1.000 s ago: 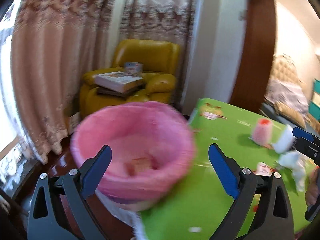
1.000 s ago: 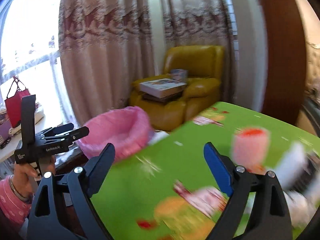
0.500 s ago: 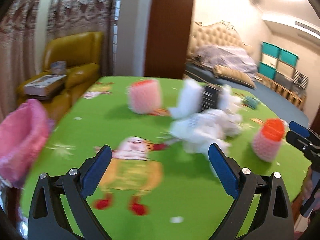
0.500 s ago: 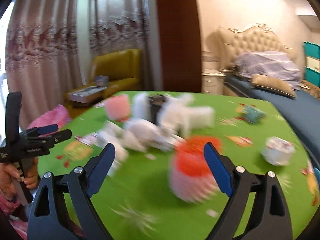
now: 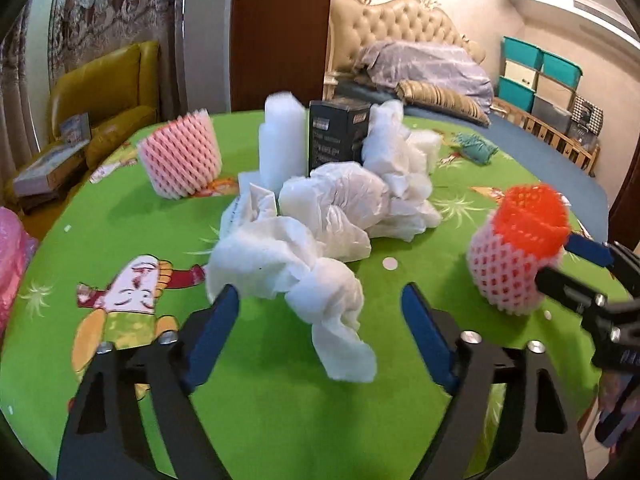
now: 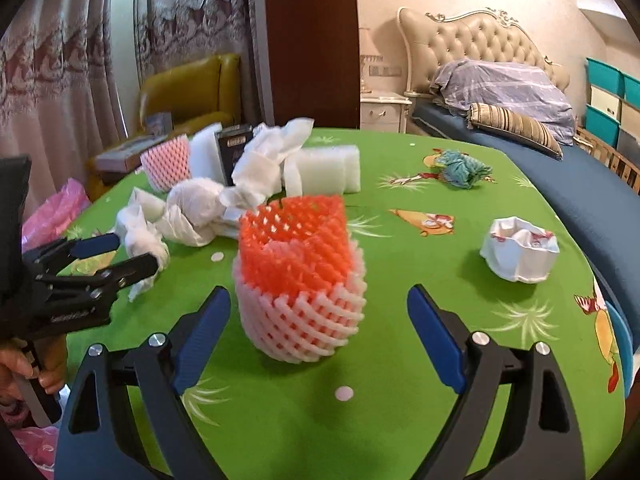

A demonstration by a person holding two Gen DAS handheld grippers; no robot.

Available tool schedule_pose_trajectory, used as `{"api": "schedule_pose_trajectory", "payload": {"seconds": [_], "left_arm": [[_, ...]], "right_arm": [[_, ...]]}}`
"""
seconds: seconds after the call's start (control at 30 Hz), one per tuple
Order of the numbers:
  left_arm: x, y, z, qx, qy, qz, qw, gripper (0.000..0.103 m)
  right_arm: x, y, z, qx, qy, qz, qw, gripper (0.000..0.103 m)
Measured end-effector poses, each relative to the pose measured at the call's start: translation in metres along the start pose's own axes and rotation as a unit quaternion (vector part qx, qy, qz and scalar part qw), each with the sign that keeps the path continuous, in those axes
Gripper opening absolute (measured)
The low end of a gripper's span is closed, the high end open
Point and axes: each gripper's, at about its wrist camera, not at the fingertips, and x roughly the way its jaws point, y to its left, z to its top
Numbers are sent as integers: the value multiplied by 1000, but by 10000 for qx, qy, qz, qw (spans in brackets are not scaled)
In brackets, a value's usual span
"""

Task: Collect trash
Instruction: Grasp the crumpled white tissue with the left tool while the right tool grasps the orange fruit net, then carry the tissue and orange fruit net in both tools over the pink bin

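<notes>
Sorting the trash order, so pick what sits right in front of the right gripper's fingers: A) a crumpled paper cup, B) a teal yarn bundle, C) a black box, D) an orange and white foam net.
D: the foam net stands just ahead of the open right gripper.

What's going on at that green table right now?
Left tongs closing around crumpled white tissue, not gripped. Right tongs open, facing orange foam net. Nothing blocking.

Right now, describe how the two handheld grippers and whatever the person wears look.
Both the left gripper and the right gripper are black triangular frames with silver bolts and blue finger pads. White lettering marks the left gripper's side. A pink sleeve shows at the wrist.
</notes>
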Motion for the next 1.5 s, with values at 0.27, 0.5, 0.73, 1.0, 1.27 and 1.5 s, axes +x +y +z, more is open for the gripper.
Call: {"api": "schedule_pose_trajectory", "payload": {"seconds": [0.27,0.5,0.73,1.0,1.27,1.5], "left_arm": [[-4,-1,-8,205,18,-219,9995,29],[-44,6,-17,359,-534,-218,9977,29],[-69,24,-28,341,-819,-72,9960,29],[-88,46,-42,218,-925,86,9954,29],[-111,73,-53,81,-1093,363,9933,29],[-129,91,-65,13,-1231,536,9909,29]], "right_arm": [[-3,8,-4,-167,-98,1,9998,40],[-24,15,-4,-143,-485,156,9986,35],[-35,29,-5,-170,-688,453,9965,35],[-34,57,-4,-307,-753,832,9932,35],[-33,90,2,-559,-936,1246,9862,35],[-29,124,5,-878,-977,1516,9797,35]]}}
